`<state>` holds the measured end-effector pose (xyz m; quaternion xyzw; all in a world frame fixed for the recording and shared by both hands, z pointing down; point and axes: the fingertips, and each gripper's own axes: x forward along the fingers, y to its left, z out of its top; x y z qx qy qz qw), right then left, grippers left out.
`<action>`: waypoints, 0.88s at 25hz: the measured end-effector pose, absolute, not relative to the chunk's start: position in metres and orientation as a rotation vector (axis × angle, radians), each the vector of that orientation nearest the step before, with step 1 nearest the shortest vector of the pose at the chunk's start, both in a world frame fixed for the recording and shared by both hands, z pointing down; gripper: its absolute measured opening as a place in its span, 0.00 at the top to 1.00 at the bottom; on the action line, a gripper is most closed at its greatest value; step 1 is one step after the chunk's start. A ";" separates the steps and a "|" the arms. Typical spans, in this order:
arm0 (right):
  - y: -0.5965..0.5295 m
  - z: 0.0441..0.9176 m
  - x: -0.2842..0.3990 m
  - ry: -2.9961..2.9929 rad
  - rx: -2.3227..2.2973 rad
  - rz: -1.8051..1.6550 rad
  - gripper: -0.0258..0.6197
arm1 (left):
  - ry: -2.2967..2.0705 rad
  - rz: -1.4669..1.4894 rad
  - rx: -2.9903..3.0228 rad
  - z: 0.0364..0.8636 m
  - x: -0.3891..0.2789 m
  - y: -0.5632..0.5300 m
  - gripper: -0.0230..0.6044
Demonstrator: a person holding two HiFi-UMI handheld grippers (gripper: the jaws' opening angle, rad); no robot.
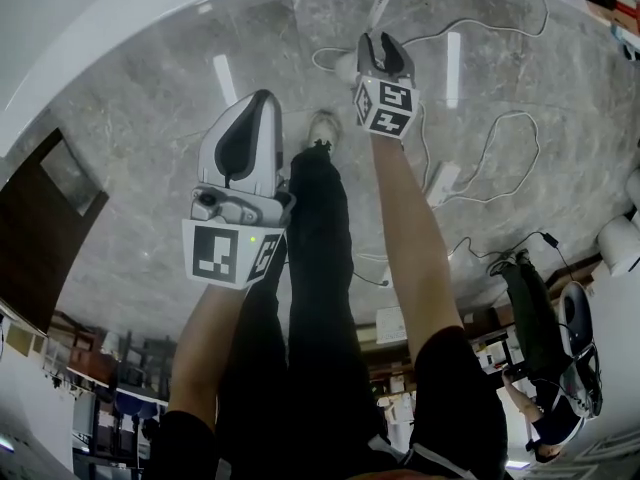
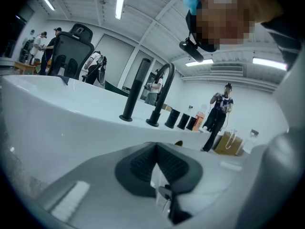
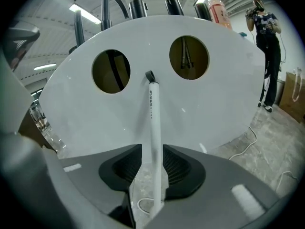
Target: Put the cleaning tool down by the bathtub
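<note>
Your right gripper [image 3: 152, 152] jaws stand apart around the slim white, black-tipped cleaning tool [image 3: 153, 116] leaning on the bathtub [image 3: 228, 94]; left gripper [image 2: 156, 148] jaws closed, empty.

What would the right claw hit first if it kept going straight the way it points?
Likely the cleaning tool's handle, standing loose between the open jaws of the right claw; just behind it, the bathtub wall it leans on.

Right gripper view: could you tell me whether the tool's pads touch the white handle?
Cannot tell. The right gripper view shows the right tool open around the white handle: a gap at one pad, none plainly visible at the other.
</note>
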<state>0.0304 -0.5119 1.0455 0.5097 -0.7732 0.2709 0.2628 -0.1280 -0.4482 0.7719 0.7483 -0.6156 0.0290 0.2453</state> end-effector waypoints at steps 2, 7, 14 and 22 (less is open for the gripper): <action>-0.504 1.033 0.032 -2.083 1.388 0.736 0.75 | -1.673 0.075 2.061 0.758 -0.127 -0.445 0.95; -0.489 0.994 0.034 -2.068 1.408 0.733 0.79 | -1.673 0.054 2.102 0.716 -0.127 -0.441 0.95; -0.456 0.920 0.037 -2.040 1.453 0.731 0.91 | -1.671 0.021 2.156 0.642 -0.132 -0.426 0.95; -0.419 0.809 0.048 -2.021 1.574 0.761 0.96 | -1.678 -0.050 2.182 0.555 -0.135 -0.394 0.95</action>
